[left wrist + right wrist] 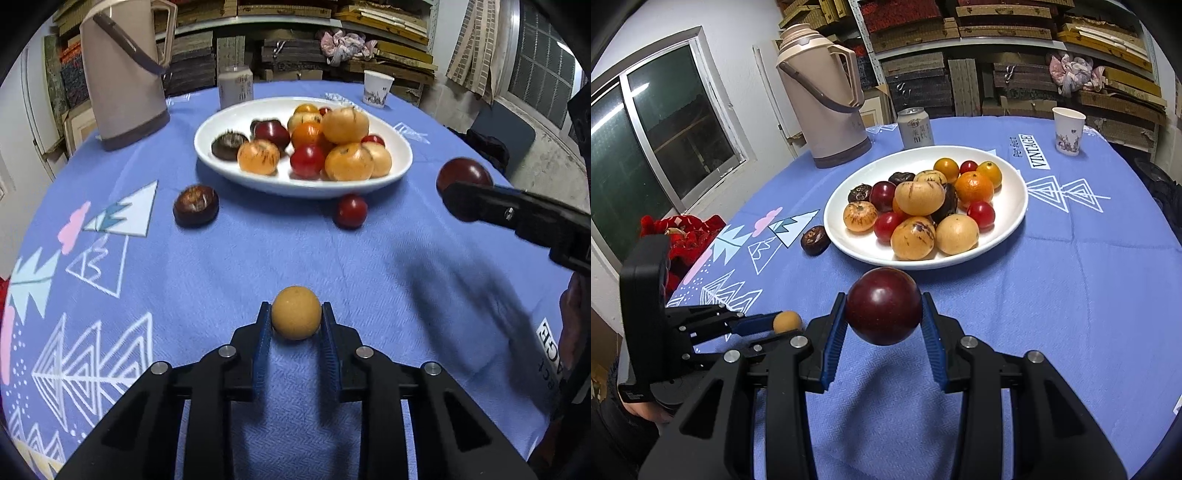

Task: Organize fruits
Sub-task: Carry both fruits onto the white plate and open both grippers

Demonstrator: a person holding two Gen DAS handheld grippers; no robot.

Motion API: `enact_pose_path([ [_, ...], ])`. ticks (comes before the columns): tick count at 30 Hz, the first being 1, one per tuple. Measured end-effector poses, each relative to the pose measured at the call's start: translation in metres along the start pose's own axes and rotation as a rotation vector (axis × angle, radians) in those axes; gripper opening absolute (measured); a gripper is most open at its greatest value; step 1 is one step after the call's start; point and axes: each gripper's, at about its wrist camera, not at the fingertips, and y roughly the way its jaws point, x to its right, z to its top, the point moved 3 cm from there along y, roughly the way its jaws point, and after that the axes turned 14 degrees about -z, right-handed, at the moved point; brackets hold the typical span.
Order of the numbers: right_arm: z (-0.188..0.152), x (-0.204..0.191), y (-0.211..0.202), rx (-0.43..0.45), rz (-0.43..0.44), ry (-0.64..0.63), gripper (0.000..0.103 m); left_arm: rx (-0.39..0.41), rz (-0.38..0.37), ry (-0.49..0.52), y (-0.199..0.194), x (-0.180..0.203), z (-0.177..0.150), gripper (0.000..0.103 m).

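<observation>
Two fruits are mid-carry short of the white plate point(1015, 218): left gripper point(296, 314) jaws clench a small yellow fruit point(296, 312), right gripper point(884, 306) jaws clench a dark plum point(883, 305), each probably needing release over the plate.

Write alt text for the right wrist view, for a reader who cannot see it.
The right tongs grip a round dark red plum above a blue patterned tablecloth, facing a white oval plate heaped with orange, red and brown fruit. At lower left, the left tongs hold a small tan round fruit; a beige thermos jug stands behind.
</observation>
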Motion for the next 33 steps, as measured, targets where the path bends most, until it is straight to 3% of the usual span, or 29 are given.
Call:
enact_pose_path([
  [17, 0.046, 0.010, -0.006, 0.060, -0.074, -0.053, 0.038, 0.098, 0.018, 0.026, -0.015, 0.003, 0.075, 0.027],
  [25, 0.075, 0.015, 0.009, 0.074, -0.081, -0.069, 0.038, 0.158, 0.016, -0.022, -0.021, -0.022, 0.110, 0.027],
  [30, 0.091, 0.018, 0.026, 0.070, -0.094, -0.080, 0.039, 0.152, 0.025, -0.009, -0.013, -0.028, 0.119, 0.027],
  [33, 0.105, 0.020, 0.041, 0.056, -0.099, -0.076, 0.038, 0.152, -0.008, -0.013, -0.002, -0.029, 0.136, 0.027],
])
